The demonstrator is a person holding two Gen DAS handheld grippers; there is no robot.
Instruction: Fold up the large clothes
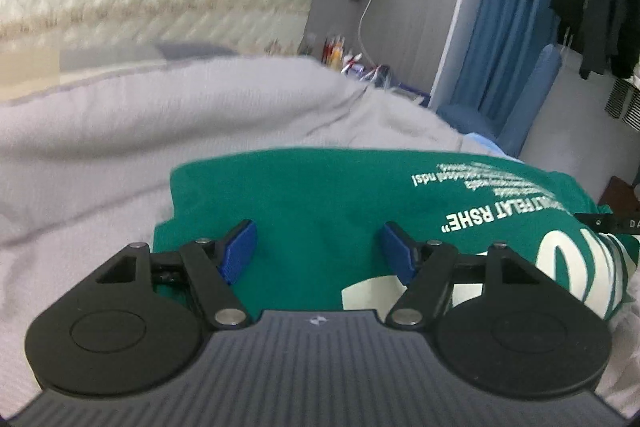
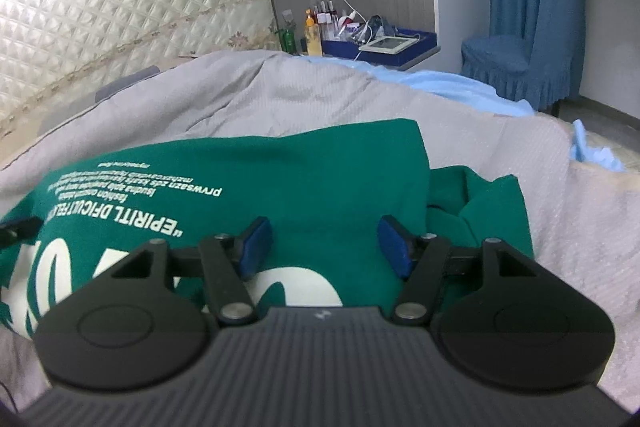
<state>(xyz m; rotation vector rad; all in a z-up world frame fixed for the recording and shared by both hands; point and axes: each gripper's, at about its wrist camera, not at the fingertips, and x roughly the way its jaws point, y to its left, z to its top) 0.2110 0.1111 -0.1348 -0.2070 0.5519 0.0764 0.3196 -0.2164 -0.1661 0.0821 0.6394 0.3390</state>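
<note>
A green T-shirt [image 1: 320,195] with white print lies folded on a grey quilt [image 1: 120,131]; it also shows in the right wrist view [image 2: 304,171]. My left gripper [image 1: 318,247] is open, its blue pads [image 1: 240,247] apart just above the shirt's left part, holding nothing. My right gripper [image 2: 326,243] is open and empty above the shirt's right part. A loose green sleeve [image 2: 492,211] bunches out to the right of the folded edge. The tip of the other gripper shows at the frame edge in each view [image 1: 608,221] [image 2: 18,227].
The grey quilt [image 2: 280,95] covers the bed, with a light blue sheet [image 2: 460,87] beyond it. A padded headboard [image 2: 120,7] is behind. A nightstand with bottles [image 2: 320,27] and a blue tray, a blue chair [image 2: 532,35] and hanging clothes [image 1: 600,7] stand at the right.
</note>
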